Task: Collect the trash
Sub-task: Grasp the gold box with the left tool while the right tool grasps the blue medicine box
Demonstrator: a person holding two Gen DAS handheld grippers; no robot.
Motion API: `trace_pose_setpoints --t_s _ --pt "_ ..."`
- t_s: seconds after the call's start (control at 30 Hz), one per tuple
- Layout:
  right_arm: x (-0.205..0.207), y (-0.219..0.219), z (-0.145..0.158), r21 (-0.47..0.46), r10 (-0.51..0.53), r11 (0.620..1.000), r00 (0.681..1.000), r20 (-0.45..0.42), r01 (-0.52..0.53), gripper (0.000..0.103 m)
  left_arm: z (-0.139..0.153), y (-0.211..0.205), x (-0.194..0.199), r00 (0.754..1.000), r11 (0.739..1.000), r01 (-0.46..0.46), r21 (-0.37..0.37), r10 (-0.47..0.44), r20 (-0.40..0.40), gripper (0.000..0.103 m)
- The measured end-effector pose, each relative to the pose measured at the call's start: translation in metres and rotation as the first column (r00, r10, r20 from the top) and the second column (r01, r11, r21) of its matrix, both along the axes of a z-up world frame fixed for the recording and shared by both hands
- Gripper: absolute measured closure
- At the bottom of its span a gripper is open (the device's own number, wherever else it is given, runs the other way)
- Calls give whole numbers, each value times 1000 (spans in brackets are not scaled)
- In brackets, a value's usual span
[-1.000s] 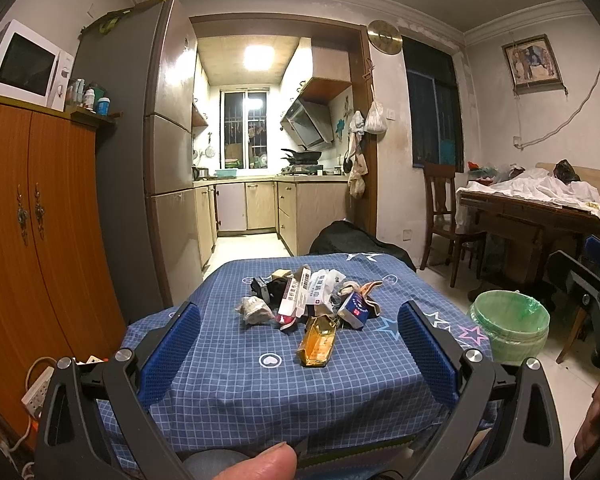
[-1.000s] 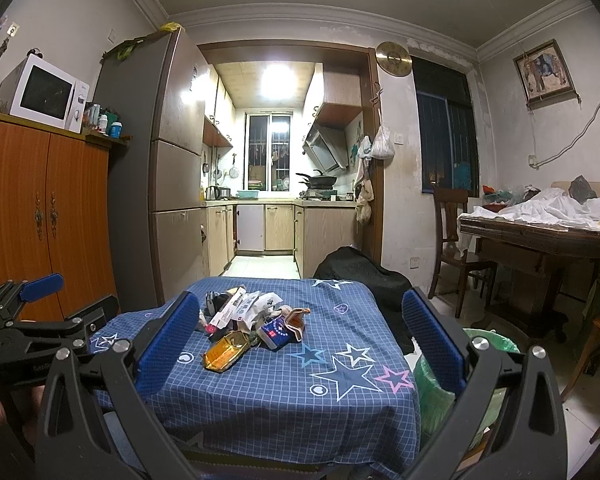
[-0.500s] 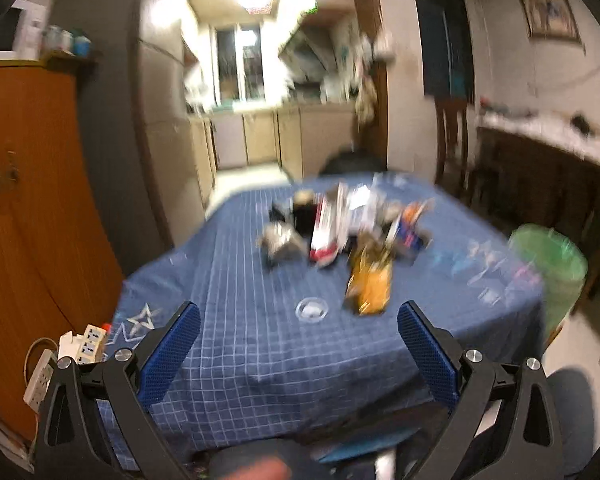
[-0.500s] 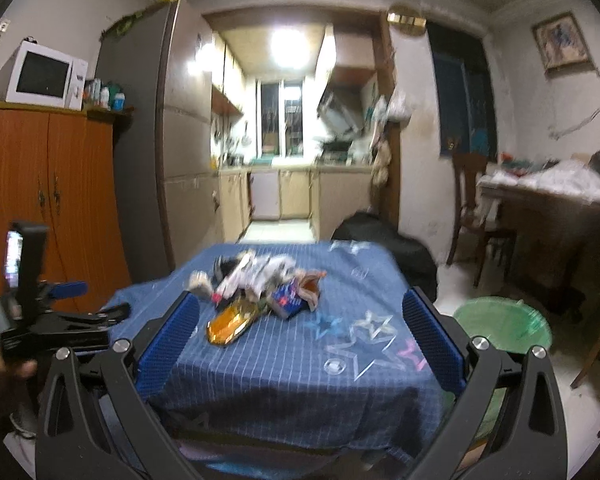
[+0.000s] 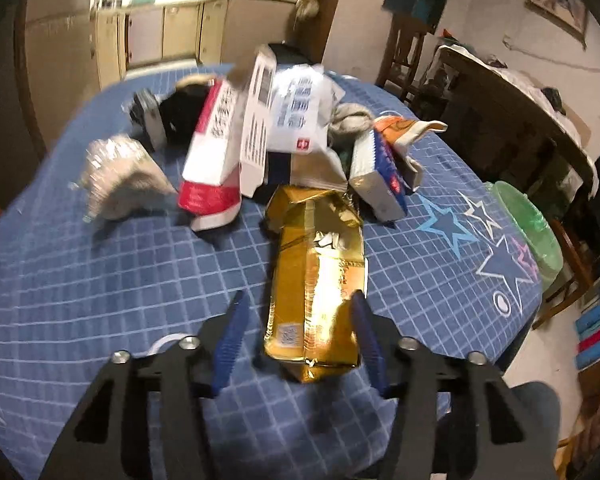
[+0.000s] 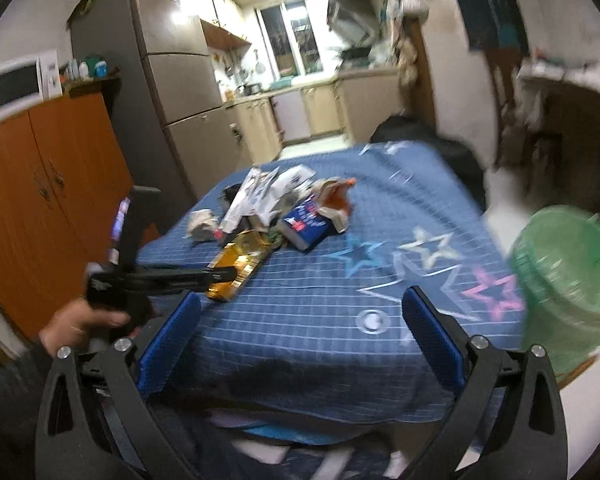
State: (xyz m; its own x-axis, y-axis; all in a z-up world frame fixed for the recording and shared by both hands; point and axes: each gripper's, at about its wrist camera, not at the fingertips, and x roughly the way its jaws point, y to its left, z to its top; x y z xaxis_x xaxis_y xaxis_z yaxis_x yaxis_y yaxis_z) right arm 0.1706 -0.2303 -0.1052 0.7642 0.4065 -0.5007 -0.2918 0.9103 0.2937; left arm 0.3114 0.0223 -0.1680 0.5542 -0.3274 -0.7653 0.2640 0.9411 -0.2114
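Left gripper (image 5: 298,320): jaws have just been closing; the gold packet sits between the blue fingers (image 5: 230,340); the right pad looks to be at its edge, the left pad stands clear, so not yet clenched on it.
Gold packet (image 5: 318,276): shiny, crinkled foil, long and flat, torn open at the far end, a small printed code near the close end; it lies on the tablecloth with its near end between the left gripper's fingers and its far end touching the pile.
Tablecloth (image 5: 120,264): blue, white grid, printed stars to the right of the fingers.
Trash pile (image 5: 276,128): just beyond the packet's far end; white printed boxes, a red-and-white box, a blue-and-white box, a crumpled silvery wrapper off to the left, an orange-and-white scrap to the right.
Right gripper (image 6: 300,336): jaws wide, nothing between them; they have just been closing slightly; it hangs over the near table edge, the pile well ahead and left of its fingers.
Only in the right view: a hand (image 6: 80,322) holding the left gripper's black handle, the microwave (image 6: 10,90), the brown cupboard (image 6: 40,200).
Green bin (image 6: 568,280): right of the table; blurred in both views, larger in the right one.
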Motion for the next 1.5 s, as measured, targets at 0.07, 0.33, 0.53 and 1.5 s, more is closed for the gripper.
trace_pose_setpoints --t_s 0.07,0.33,0.53,1.5 --pt "23 -1 -4 48 25 999 999 -46 -23 20 -2 -4 2 1000 1000 -1 -2 1 15 63" --pt "120 26 -31 208 143 973 962 -234 -94 43 12 -1 -14 997 1000 -15 -15 16 72 75" --pt "180 41 -44 172 31 985 933 -358 33 43 28 21 -29 992 998 -42 -51 48 113 75" --pt "67 39 49 -175 -75 981 994 84 89 49 102 -1 -56 951 991 -69 -116 100 292 75"
